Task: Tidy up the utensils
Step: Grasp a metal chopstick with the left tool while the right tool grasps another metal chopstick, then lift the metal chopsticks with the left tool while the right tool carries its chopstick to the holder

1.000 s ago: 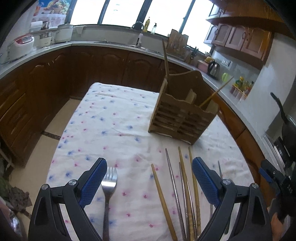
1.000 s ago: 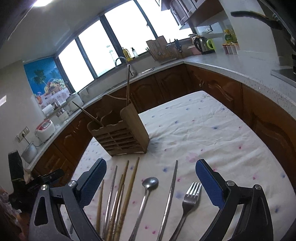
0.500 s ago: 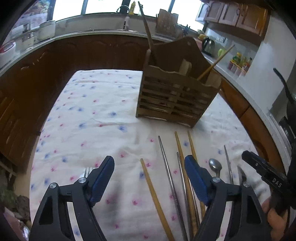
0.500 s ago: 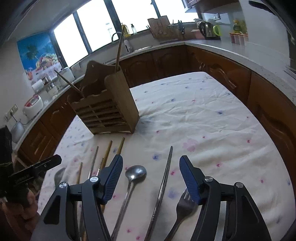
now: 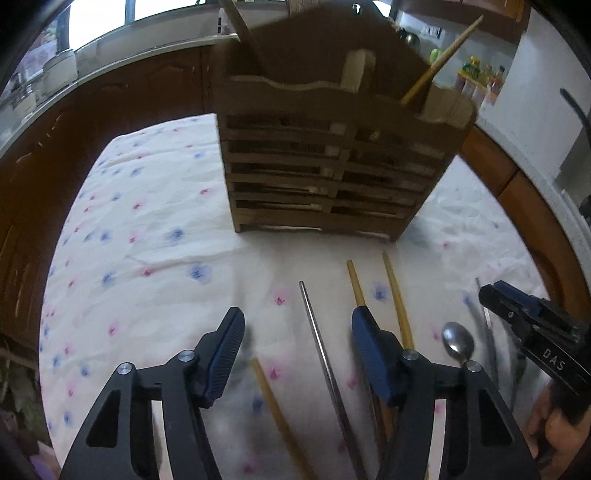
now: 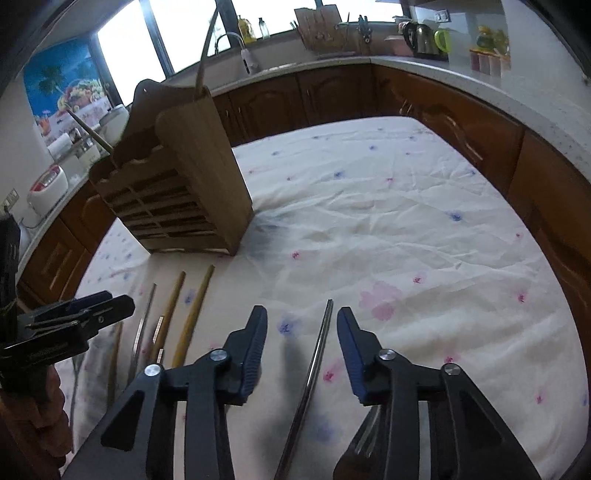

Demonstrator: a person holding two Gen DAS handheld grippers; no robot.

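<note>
My left gripper (image 5: 297, 347) and right gripper (image 6: 301, 349) have just been closing, yet both jaws stand apart, each straddling a metal chopstick (image 6: 314, 369) untouched on the tablecloth (image 6: 406, 229) at lower centre. I should centre each chopstick (image 5: 325, 354) between the pads, clamp squarely, then lift toward the wooden holder (image 5: 325, 158) at upper frame.

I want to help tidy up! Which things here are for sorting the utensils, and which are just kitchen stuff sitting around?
For the job:
- wooden utensil holder
- wooden chopsticks
- metal chopsticks
- spoon
- fork
- left gripper and right gripper, both open

Just lying about:
- electric kettle
- rice cooker
- bottles by the window
- faucet
</note>
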